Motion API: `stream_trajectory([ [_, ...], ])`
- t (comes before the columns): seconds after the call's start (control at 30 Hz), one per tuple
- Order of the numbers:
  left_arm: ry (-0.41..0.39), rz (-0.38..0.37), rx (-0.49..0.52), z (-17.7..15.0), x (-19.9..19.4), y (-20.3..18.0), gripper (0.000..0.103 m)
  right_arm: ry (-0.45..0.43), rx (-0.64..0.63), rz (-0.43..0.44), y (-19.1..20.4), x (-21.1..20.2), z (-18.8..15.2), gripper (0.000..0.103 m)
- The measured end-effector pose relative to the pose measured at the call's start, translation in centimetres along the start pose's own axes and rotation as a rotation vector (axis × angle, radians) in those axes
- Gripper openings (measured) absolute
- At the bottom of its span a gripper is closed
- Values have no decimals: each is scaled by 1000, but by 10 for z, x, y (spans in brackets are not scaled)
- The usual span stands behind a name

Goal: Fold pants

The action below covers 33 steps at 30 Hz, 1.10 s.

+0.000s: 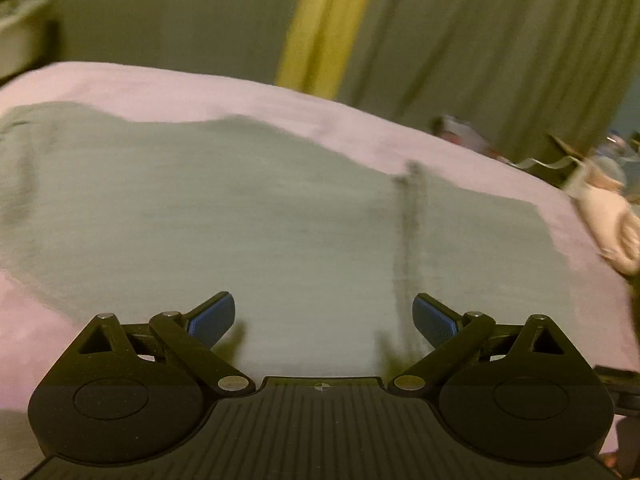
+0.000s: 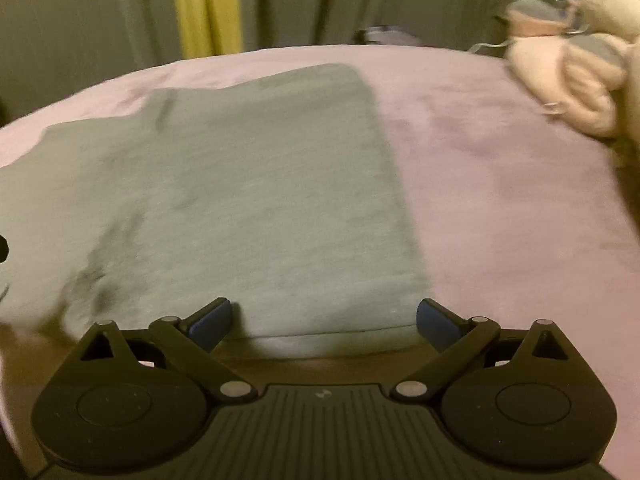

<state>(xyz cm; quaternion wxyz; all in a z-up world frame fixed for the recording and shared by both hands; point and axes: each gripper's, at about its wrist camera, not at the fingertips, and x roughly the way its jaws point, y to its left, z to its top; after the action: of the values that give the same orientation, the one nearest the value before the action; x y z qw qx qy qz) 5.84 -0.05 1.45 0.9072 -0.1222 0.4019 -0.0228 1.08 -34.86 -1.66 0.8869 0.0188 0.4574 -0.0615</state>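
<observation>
Grey pants [image 1: 240, 208] lie flat on a pink bed cover [image 1: 160, 84]. In the left wrist view they fill the middle, with a dark crease running down right of centre. My left gripper [image 1: 323, 318] is open and empty, just above the cloth. In the right wrist view the pants [image 2: 248, 200] show a straight right edge and a near hem. My right gripper [image 2: 324, 322] is open and empty, its jaws straddling the near hem, right fingertip [image 2: 434, 322] beside the corner.
Green curtains with a yellow strip [image 1: 328, 20] hang behind the bed. Beige plush items [image 2: 580, 68] lie at the bed's right side and also show in the left wrist view [image 1: 616, 224]. Bare pink cover [image 2: 500, 200] lies right of the pants.
</observation>
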Motion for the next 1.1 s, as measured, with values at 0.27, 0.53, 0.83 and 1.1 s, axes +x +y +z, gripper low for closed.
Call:
stream_trajectory([
  [0.27, 215, -122, -22, 9, 73, -36, 67, -82, -76, 47, -28, -11, -4, 99],
  [0.53, 233, -178, -31, 6, 83, -36, 28, 54, 179, 125, -62, 26, 2, 99],
  [0.83, 224, -218, -93, 1, 87, -23, 33, 62, 211, 145, -64, 29, -2, 99],
  [1.1, 208, -214, -114, 12, 80, -26, 18, 88, 195, 133, -61, 32, 0, 99],
])
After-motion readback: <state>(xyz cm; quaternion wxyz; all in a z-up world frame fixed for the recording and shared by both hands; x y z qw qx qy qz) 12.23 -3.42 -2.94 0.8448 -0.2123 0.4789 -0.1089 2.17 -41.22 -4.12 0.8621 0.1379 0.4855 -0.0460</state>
